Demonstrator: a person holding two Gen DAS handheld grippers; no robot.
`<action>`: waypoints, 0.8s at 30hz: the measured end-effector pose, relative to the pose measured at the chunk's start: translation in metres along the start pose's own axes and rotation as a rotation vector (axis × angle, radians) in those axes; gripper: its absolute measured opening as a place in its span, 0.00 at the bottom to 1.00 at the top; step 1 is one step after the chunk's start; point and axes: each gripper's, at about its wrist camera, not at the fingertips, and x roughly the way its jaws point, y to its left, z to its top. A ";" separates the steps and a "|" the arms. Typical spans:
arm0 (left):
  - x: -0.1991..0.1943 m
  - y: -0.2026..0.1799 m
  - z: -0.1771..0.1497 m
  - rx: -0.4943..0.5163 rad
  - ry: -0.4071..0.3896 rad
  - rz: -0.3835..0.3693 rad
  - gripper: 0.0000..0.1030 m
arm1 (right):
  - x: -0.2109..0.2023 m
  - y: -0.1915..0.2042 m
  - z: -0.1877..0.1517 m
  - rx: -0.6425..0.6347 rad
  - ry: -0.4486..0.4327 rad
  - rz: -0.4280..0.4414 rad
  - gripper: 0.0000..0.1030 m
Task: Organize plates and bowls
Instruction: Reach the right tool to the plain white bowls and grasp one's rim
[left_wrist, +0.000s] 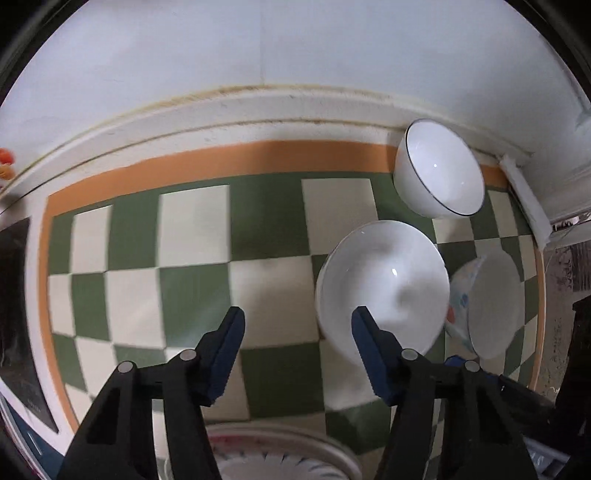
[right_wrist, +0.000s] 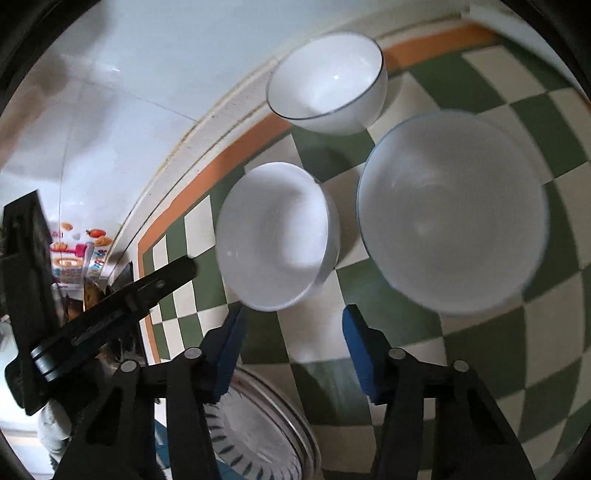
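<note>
Three white bowls stand on a green-and-cream checkered mat (left_wrist: 192, 295). A plain white bowl (left_wrist: 384, 284) (right_wrist: 277, 236) stands in the middle. A bowl with a thin dark rim (left_wrist: 439, 168) (right_wrist: 328, 85) stands behind it by the wall. A larger bowl with a patterned outside (left_wrist: 491, 302) (right_wrist: 452, 212) stands to the right. A plate with a dark dashed pattern (left_wrist: 280, 458) (right_wrist: 255, 432) lies near the front edge. My left gripper (left_wrist: 297, 321) is open and empty, just left of the plain bowl. My right gripper (right_wrist: 293, 321) is open and empty, just in front of the plain bowl.
A white tiled wall (left_wrist: 295, 48) and a raised ledge (left_wrist: 258, 110) run behind the mat. A dark appliance (left_wrist: 14, 302) stands at the left. The left gripper's body (right_wrist: 110, 302) shows at the left of the right wrist view.
</note>
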 end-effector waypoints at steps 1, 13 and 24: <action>0.009 -0.003 0.006 0.013 0.013 0.002 0.56 | 0.005 -0.001 0.004 0.010 0.005 0.001 0.52; 0.057 -0.021 0.034 0.125 0.119 -0.007 0.19 | 0.045 0.007 0.021 0.061 0.025 -0.120 0.24; 0.036 -0.025 0.019 0.155 0.075 -0.025 0.13 | 0.047 0.015 0.012 0.023 -0.005 -0.143 0.17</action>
